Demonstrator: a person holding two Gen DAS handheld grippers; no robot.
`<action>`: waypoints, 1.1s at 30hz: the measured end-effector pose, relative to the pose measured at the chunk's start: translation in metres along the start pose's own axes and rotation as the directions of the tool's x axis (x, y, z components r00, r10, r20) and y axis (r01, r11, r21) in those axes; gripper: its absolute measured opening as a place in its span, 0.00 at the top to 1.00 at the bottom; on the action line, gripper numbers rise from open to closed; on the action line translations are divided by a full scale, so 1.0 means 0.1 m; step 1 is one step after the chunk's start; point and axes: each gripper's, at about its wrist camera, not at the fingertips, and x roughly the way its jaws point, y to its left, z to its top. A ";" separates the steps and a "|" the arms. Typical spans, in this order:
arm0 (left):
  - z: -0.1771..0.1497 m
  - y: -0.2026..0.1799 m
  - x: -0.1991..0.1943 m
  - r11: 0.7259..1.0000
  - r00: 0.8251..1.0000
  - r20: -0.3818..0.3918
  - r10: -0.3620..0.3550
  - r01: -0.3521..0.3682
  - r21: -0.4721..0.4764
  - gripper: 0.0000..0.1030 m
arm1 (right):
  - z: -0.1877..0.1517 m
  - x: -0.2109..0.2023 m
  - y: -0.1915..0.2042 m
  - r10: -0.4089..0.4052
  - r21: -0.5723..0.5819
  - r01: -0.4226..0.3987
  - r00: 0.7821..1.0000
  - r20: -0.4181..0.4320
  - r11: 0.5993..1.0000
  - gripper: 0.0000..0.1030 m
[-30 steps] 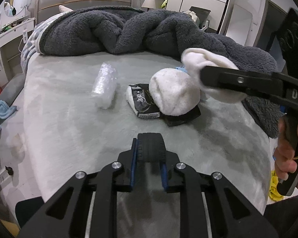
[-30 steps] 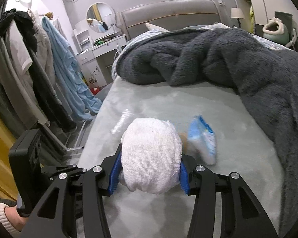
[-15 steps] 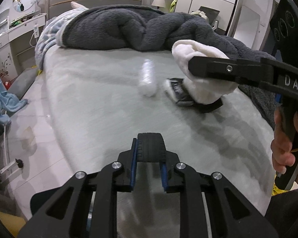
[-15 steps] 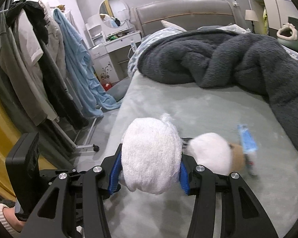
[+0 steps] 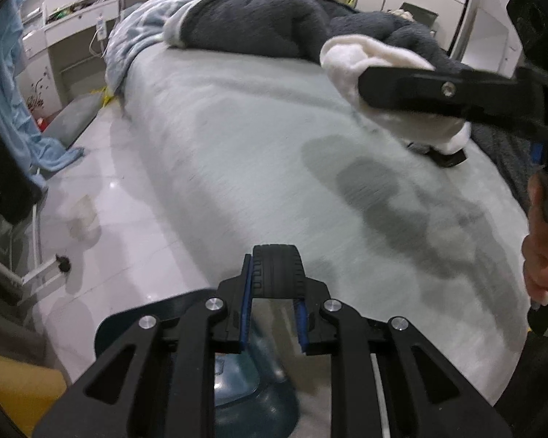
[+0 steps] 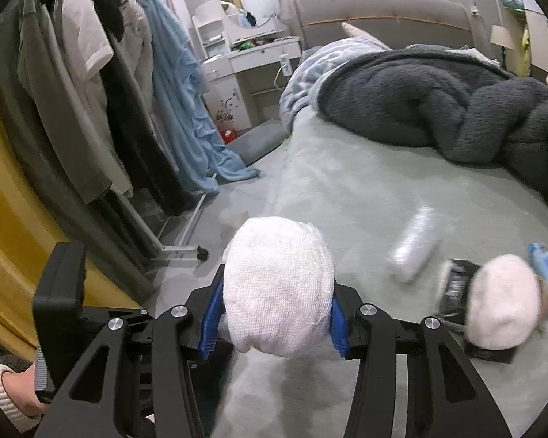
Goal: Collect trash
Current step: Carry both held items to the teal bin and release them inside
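Trash on the grey bed (image 6: 350, 189) sits bunched near the right of the right wrist view: a clear crumpled plastic piece (image 6: 413, 248), a black wrapper (image 6: 453, 286) partly under a white rolled sock (image 6: 500, 303), and a blue packet (image 6: 546, 270) touching that sock. To the left, the clothes rack (image 6: 102, 109) stands across a strip of bare floor from the bed's edge. The right gripper (image 6: 274, 325) is clamped on a white towel bundle (image 6: 277, 284), held above the bed's near corner. In the left wrist view the left gripper (image 5: 274, 314) is closed on a small black tyre-like wheel (image 5: 278, 270) and hangs over the bed's edge, with a teal bin (image 5: 252, 394) below it and open sheet ahead. The dark fleece blanket (image 5: 266, 25) bounds the far side. Compared with a second ago, both cameras have swung left: the bed edge and floor now fill more of each view, and the plastic piece has left the left view
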 end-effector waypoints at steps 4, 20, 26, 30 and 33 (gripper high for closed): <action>-0.13 0.24 0.06 0.999 0.998 -0.065 0.022 -0.025 -0.038 0.79 | -0.01 0.18 0.18 0.007 -0.015 -0.007 0.999 -0.044 1.000 0.52; -0.72 0.91 0.27 0.982 0.953 -0.301 0.031 -0.085 -0.167 0.79 | -0.16 0.78 0.74 0.084 -0.035 -0.094 0.975 -0.208 0.995 0.52; -0.87 1.03 0.27 0.978 0.933 -0.358 0.010 -0.084 -0.193 0.79 | -0.26 0.99 0.87 0.066 -0.058 -0.085 0.959 -0.276 0.995 0.52; -0.94 1.10 0.25 0.974 0.925 -0.380 -0.006 -0.081 -0.212 0.79 | -0.34 1.15 0.94 0.052 -0.065 -0.076 0.945 -0.322 0.995 0.52; -0.94 1.14 0.19 0.971 0.925 -0.379 -0.014 -0.078 -0.226 0.77 | -0.42 1.28 0.97 0.040 -0.073 -0.071 0.932 -0.360 0.995 0.52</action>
